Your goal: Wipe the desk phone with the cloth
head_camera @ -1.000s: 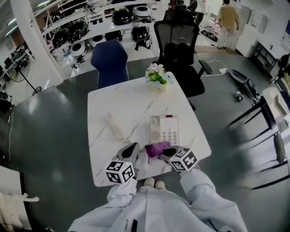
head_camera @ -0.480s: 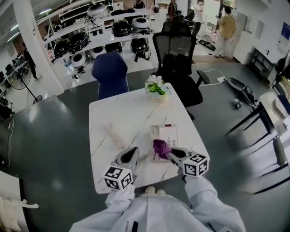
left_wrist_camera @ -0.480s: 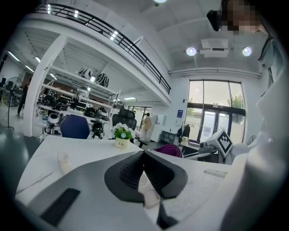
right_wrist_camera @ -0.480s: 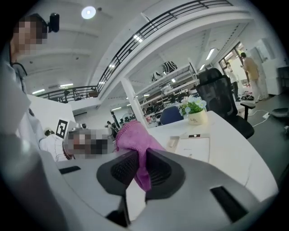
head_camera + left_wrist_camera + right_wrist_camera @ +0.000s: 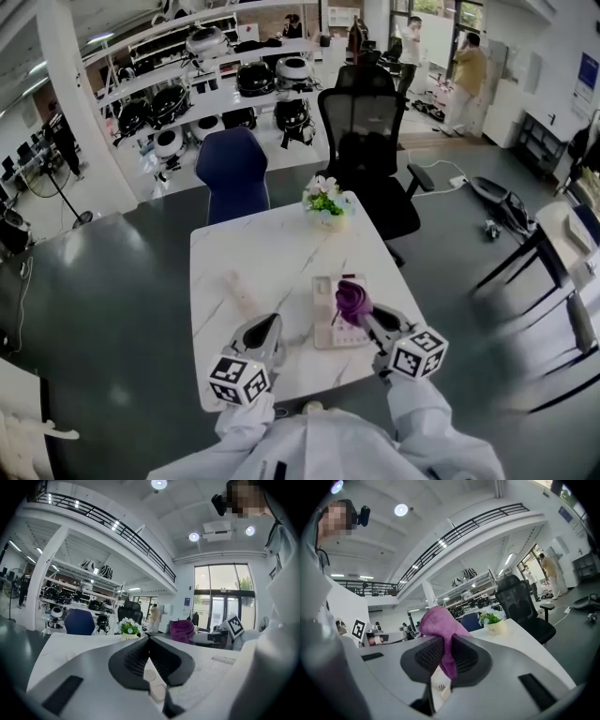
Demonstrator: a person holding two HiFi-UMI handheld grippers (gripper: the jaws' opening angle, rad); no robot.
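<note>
Right gripper [image 5: 364, 316]: your jaws pinch the purple cloth [image 5: 351, 298] by one fold, so the bunched rest stands free past the tips as a wiping pad.
Cloth: lower centre of the head view, right over the phone [image 5: 328, 326]; whether they touch, you cannot tell from here.
Phone: flat on the surface [image 5: 272, 234], near its front edge, within your reach.
Left gripper [image 5: 264, 330]: jaws closed on nothing, parked left of the phone, likely ready to steady it.

We note a square white marble-veined desk [image 5: 225, 253]. On it: small pot of white flowers [image 5: 327, 200] at the far edge; cream phone handset [image 5: 246, 291] lying left of the pale desk phone base [image 5: 325, 326], apart from it.
</note>
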